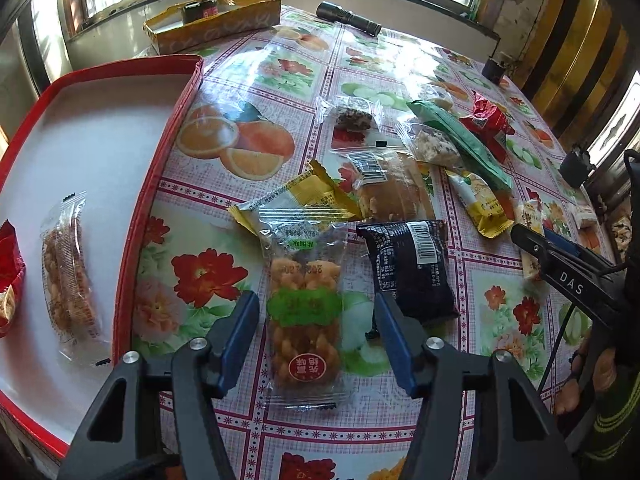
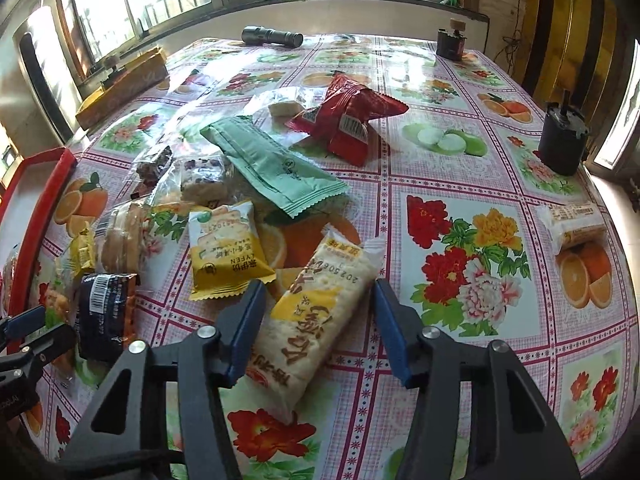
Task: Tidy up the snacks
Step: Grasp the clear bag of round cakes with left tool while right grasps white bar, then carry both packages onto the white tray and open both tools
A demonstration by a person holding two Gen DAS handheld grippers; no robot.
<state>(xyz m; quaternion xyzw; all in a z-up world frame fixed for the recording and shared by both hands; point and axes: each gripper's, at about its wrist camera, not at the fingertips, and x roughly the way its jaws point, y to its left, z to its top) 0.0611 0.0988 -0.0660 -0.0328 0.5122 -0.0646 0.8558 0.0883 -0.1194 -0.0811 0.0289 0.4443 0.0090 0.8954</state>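
Snacks in crinkly wrappers lie scattered over the glossy fruit-and-flower oilcloth table (image 1: pixel 400 64), and a red-rimmed white tray (image 1: pixel 168 152) at its left edge already holds a clear packet of fried twists (image 1: pixel 68 268).

From the left wrist view, the left gripper (image 1: pixel 316 308) points down over a clear packet of orange fried dough twists with a green label (image 1: pixel 304 300). Its blue pads straddle the packet with a gap on each side, so nothing is gripped yet. A black foil packet with a white barcode (image 1: pixel 412 264) lies just beside the right-hand pad; I'd keep that pad clear of it, then close across the packet's middle, not its flimsy sealed ends.

From the right wrist view, the right gripper (image 2: pixel 320 316) stands over a long white-and-yellow wrapped rice cracker bar (image 2: pixel 320 320) that lies slanted between its fingers. The left-hand pad looks to be touching the wrapper, the other stands apart, so it is partly open and not holding. Turning the wrist to square the pads with the bar's long sides should stop it swivelling. A yellow biscuit packet (image 2: pixel 224 252) lies near.
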